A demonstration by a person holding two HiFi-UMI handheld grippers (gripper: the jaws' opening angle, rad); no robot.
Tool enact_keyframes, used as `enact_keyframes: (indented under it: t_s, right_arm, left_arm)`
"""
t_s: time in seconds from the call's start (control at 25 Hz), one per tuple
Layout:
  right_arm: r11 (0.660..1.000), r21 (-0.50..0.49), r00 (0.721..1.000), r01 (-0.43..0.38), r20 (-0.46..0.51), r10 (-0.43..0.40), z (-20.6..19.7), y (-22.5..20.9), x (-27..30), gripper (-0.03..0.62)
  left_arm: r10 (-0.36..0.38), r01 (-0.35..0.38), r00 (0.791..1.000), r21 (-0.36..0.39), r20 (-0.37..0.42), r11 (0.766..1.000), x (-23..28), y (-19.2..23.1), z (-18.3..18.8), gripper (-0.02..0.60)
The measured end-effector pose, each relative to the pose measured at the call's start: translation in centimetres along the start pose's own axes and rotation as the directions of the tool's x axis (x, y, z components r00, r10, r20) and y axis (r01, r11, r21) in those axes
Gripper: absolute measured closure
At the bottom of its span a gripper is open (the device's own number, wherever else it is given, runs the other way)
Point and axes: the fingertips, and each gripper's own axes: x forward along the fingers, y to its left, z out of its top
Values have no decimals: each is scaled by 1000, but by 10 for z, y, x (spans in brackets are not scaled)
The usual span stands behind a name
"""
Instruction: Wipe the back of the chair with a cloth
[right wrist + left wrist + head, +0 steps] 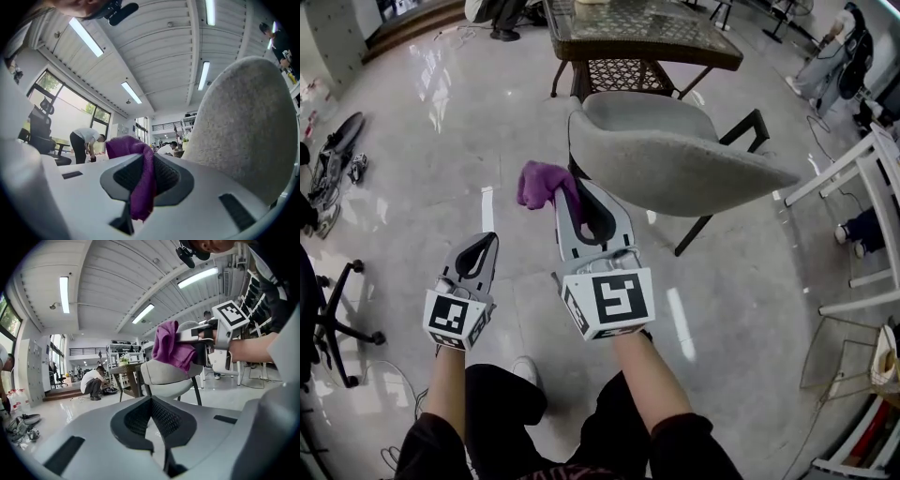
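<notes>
A grey upholstered chair (675,155) with dark legs stands before me, its curved back (243,126) facing me. My right gripper (578,202) is shut on a purple cloth (542,183), which bunches out past the jaw tips just left of the chair back's left edge. In the right gripper view the cloth (140,183) hangs down between the jaws, with the chair back close on the right. My left gripper (486,246) is lower and to the left, shut and holding nothing. From the left gripper view, the cloth (171,348) shows in front of the chair (168,376).
A glass-topped wicker table (647,37) stands behind the chair. White frames (862,187) are on the right, a black office chair base (337,309) and scattered shoes (333,164) on the left. A person (93,383) crouches far off.
</notes>
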Motion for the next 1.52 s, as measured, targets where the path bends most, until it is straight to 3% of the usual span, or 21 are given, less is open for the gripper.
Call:
enact_keyframes:
  t_s: [0.2, 0.36, 0.72, 0.88, 1.08, 1.16, 1.24, 1.32, 1.36, 1.52]
  right_arm:
    - [991, 5, 991, 132, 12, -132, -5, -34, 4, 520]
    - [977, -13, 975, 212, 62, -211, 9, -59, -23, 520]
    - [934, -7, 927, 357, 129, -353, 38, -144, -106, 520]
    - [881, 36, 868, 472, 154, -472, 47, -190, -148, 520]
    - [759, 74, 751, 647, 105, -651, 41, -277, -200, 520]
    - [717, 32, 711, 697, 104, -696, 48, -303, -219, 520]
    - [694, -23, 690, 719, 135, -711, 60, -314, -237, 520]
    - [700, -67, 698, 711, 180, -693, 71, -304, -251, 520]
    - [711, -112, 717, 694, 199, -669, 74, -292, -252, 521]
    - [766, -338, 837, 548, 219, -502, 69, -214, -224, 520]
  left_arm:
    - [44, -44, 999, 3, 4, 999, -8, 16, -15, 572]
    - [37, -37, 999, -3, 12, 999, -2, 8, -16, 572]
    - [-95, 94, 995, 32, 27, 995, 44, -64, 10, 572]
    - [-158, 155, 987, 66, 38, 986, 60, -94, 22, 572]
    - [-212, 209, 977, 91, 30, 974, 71, -120, 25, 572]
    - [-216, 211, 976, 110, 37, 971, 70, -118, 21, 572]
    - [-203, 197, 978, 104, 42, 975, 66, -113, 19, 572]
    - [-181, 176, 982, 89, 52, 980, 63, -105, 17, 572]
    - [-171, 166, 984, 81, 56, 983, 61, -101, 16, 572]
    - [-146, 141, 988, 73, 58, 987, 54, -90, 6, 572]
